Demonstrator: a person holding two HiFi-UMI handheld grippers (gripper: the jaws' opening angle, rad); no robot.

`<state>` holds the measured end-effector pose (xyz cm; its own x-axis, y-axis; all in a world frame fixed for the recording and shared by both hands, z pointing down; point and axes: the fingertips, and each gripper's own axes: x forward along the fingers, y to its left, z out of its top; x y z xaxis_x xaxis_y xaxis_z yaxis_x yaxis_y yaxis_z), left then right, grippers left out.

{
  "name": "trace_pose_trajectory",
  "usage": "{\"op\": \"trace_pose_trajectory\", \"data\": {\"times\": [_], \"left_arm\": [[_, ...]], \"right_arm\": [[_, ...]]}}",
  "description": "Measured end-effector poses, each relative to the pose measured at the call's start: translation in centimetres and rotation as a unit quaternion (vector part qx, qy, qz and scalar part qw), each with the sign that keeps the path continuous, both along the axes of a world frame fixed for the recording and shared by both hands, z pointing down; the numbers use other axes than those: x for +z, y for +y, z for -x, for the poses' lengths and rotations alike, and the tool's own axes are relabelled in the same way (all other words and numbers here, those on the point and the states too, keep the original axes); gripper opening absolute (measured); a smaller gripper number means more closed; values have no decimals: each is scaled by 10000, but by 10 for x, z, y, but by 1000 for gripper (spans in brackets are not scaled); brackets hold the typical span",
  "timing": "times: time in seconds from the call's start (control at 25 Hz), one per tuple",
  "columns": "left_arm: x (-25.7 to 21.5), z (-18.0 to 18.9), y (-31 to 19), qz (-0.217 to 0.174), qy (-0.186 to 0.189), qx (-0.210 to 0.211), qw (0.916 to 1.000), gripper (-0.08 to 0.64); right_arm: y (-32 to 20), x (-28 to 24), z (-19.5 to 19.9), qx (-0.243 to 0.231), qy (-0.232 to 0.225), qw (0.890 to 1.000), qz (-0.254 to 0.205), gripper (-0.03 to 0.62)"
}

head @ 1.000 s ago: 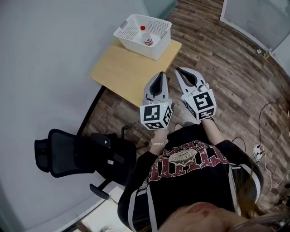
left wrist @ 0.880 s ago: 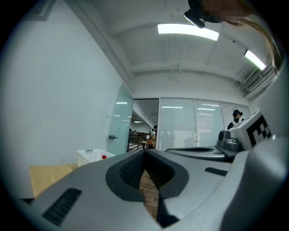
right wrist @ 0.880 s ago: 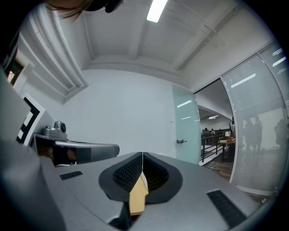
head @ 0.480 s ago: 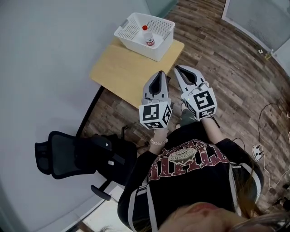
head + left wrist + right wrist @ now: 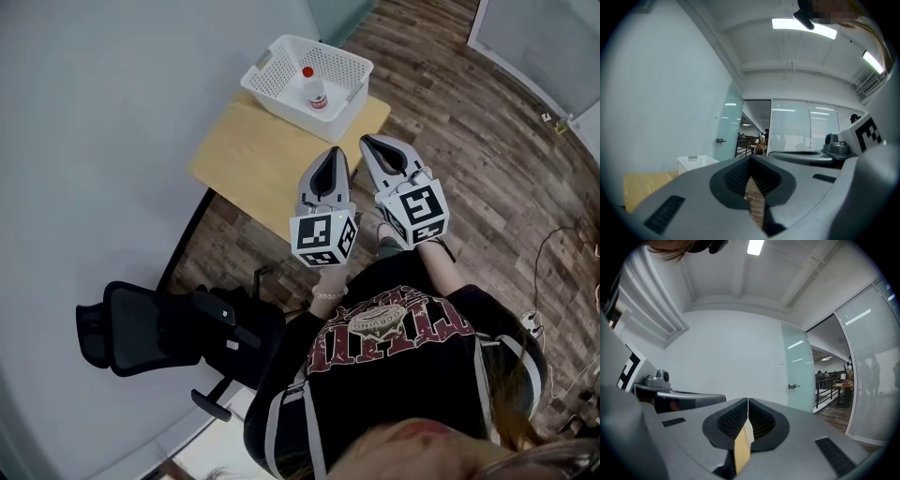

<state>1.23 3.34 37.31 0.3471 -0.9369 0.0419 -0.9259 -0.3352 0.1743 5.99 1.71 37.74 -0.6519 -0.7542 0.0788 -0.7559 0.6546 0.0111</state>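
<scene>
Dark wood-plank floor (image 5: 469, 122) lies under a black office chair (image 5: 159, 328) and a pale, rectangular wooden surface (image 5: 253, 159). A white perforated plastic basket (image 5: 272, 80) sits at its far end. The grey left claw (image 5: 335, 155) and right claw (image 5: 372, 143), both pressed together and empty, hang at the surface's near edge. A red-capped bottle (image 5: 317, 91) stands in the basket, its label unreadable.

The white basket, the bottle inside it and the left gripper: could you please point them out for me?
white basket (image 5: 270, 71), head view, on its perforated left wall.
bottle (image 5: 316, 93), head view, on its body below the red cap.
left gripper (image 5: 334, 156), head view, at its closed tips.
</scene>
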Motion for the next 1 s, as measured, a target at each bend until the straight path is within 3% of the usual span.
{"op": "trace_pose_trajectory", "data": {"times": [0.68, 1.0], "left_arm": [[-5, -20, -81, 18, -39, -419, 9991, 48], [1, -28, -96, 45, -117, -670, 9977, 48]], "right_arm": [[-80, -8, -10, -564, -60, 9984, -78, 19], [-97, 0, -19, -798, -70, 9968, -33, 19]]}}
